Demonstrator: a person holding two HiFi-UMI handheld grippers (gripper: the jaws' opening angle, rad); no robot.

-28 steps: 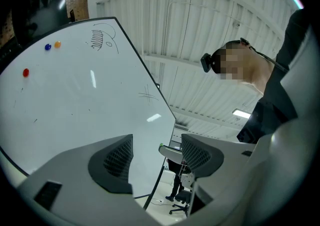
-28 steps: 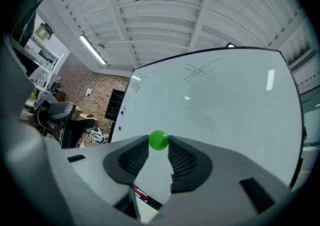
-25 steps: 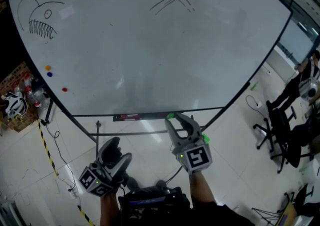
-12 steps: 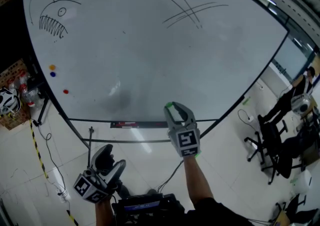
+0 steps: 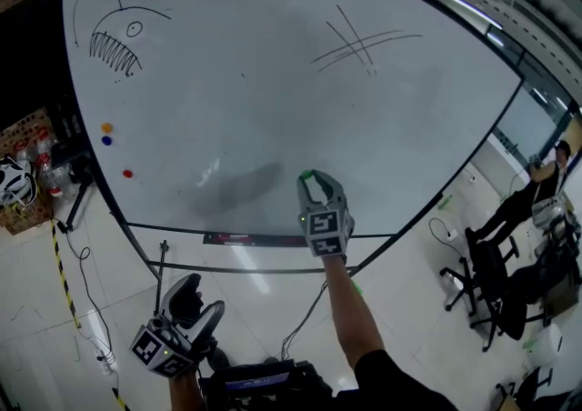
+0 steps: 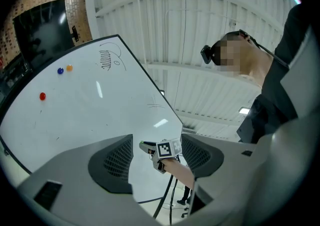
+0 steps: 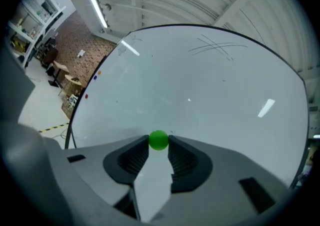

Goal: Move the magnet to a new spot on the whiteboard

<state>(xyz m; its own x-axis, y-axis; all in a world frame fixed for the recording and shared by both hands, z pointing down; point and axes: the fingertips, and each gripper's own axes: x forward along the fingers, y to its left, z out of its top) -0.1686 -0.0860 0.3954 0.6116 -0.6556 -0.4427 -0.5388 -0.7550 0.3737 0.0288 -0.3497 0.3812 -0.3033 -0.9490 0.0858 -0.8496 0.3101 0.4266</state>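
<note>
Right tongs (image 5: 311,179), tips clamped on the magnet (image 7: 159,140), should seat it flat on the whiteboard (image 5: 273,82) ahead; left tongs (image 5: 195,293) gape empty.

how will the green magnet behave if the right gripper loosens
The green magnet looks small and rigid, pinched at the tips of the right gripper, so it could slip out. Being round, it might roll if dropped. On the whiteboard it should likely cling, as the red magnet does.
</note>
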